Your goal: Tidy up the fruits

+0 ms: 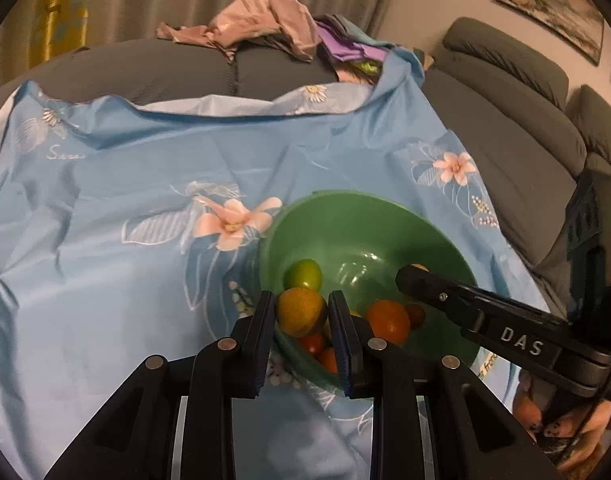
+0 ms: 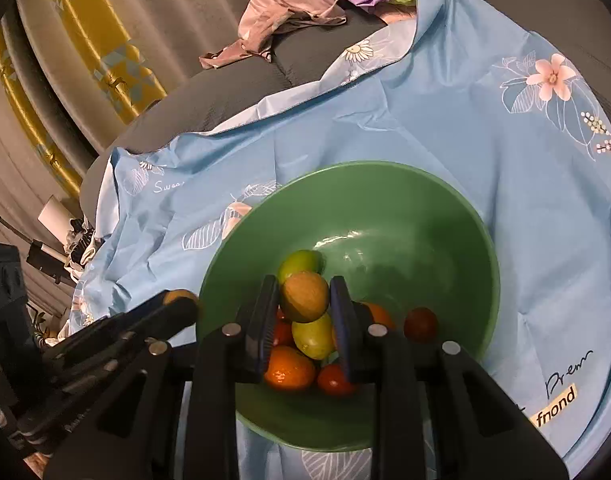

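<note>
Both my grippers pinch fruit above the bowl (image 2: 457, 216): left gripper (image 1: 301, 312), right gripper (image 2: 305, 300). Dropping either could knock others out.

Green bowl (image 2: 445, 208) far half is bare inside, open to reach from above. Near half packed: piled fruits (image 2: 305, 356) touching each other. Left claw (image 1: 301, 312) with a yellow-orange fruit (image 1: 301, 311) between its jaws sits at the bowl's near-left rim; right claw (image 2: 305, 300), clamped on a brownish fruit (image 2: 305, 296), hangs over the pile, so both crowd the near side. Blue floral cloth (image 1: 105, 240) left of bowl lies wide and flat, only wrinkles. Clothes heap (image 1: 265, 20) well behind.
</note>
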